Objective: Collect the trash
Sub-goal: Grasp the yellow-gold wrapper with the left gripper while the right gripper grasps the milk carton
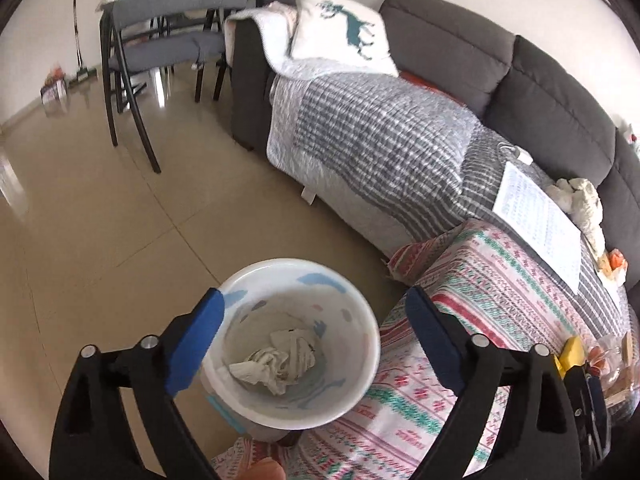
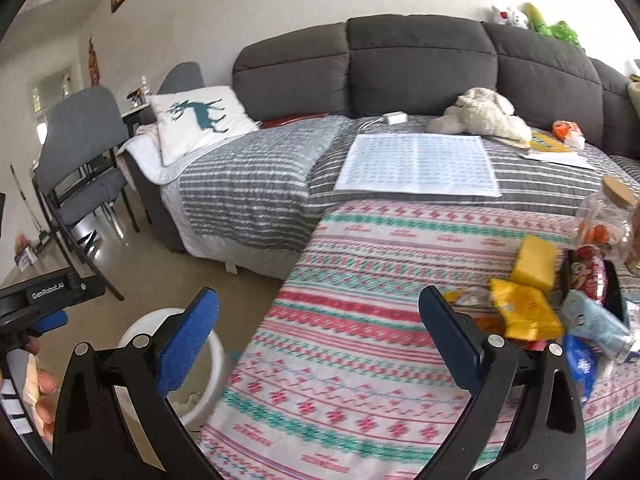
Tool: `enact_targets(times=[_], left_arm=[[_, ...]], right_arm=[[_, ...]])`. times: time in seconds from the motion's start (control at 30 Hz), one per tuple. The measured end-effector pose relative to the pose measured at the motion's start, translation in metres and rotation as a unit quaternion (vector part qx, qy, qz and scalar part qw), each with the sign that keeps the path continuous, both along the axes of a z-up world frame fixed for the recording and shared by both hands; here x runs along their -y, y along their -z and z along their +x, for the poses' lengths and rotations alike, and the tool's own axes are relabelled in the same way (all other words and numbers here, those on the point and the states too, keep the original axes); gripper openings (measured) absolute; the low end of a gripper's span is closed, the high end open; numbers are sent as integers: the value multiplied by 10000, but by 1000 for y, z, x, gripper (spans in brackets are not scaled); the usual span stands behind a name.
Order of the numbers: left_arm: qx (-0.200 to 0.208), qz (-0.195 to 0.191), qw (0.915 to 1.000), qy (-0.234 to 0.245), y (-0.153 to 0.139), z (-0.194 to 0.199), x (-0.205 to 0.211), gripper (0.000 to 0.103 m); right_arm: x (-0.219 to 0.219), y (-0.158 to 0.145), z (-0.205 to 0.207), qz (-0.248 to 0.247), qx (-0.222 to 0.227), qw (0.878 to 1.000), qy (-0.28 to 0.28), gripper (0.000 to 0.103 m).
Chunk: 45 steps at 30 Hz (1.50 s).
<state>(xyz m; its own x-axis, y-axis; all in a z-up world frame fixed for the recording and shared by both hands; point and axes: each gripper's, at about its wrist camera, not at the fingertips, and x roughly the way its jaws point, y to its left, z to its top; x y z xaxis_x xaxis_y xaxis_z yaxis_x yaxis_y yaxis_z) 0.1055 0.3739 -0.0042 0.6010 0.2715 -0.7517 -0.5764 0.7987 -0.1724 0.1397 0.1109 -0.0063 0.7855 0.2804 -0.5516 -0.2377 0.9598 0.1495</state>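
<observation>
A white waste bin (image 1: 296, 344) stands on the floor beside the table, with crumpled paper (image 1: 280, 360) at its bottom. My left gripper (image 1: 314, 300) is open and empty, hovering right above the bin. The bin also shows in the right wrist view (image 2: 208, 364), low left. My right gripper (image 2: 318, 300) is open and empty over the patterned tablecloth (image 2: 360, 320). A pile of trash lies at the table's right: yellow wrappers (image 2: 524, 312), a yellow block (image 2: 536, 260), a light blue packet (image 2: 596, 320) and a red snack bag (image 2: 588, 272).
A clear jar with a wooden lid (image 2: 612, 216) stands behind the pile. A grey sofa (image 2: 420, 64) with a striped cover holds a printed sheet (image 2: 416, 164), a plush toy (image 2: 480, 116) and a deer pillow (image 2: 200, 120). Grey chairs (image 1: 168, 40) stand on the tiled floor.
</observation>
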Motion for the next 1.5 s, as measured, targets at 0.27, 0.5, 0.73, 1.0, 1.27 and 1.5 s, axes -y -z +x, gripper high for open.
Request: enact_targets(times=[0.27, 0.5, 0.73, 1.0, 1.27, 1.5], left_arm=[[-23, 132, 9975, 699, -3, 28, 83, 91], [-304, -299, 9879, 1489, 18, 64, 158, 91], [-675, -1329, 9607, 2342, 50, 104, 231, 91], [-883, -2835, 9163, 2688, 89, 142, 276, 90], [-1042, -3441, 8840, 2987, 107, 157, 309, 20], [-639, -3163, 8874, 3293, 81, 145, 310, 7]], right_arm=[[73, -15, 3, -46, 82, 9991, 406, 96], [157, -21, 4, -332, 153, 9957, 852, 96], [243, -17, 10, -314, 73, 9952, 921, 96], [289, -2, 17, -162, -254, 9995, 109, 96], [278, 13, 7, -893, -374, 9927, -721, 96], [248, 31, 7, -1535, -403, 9805, -1156, 96]])
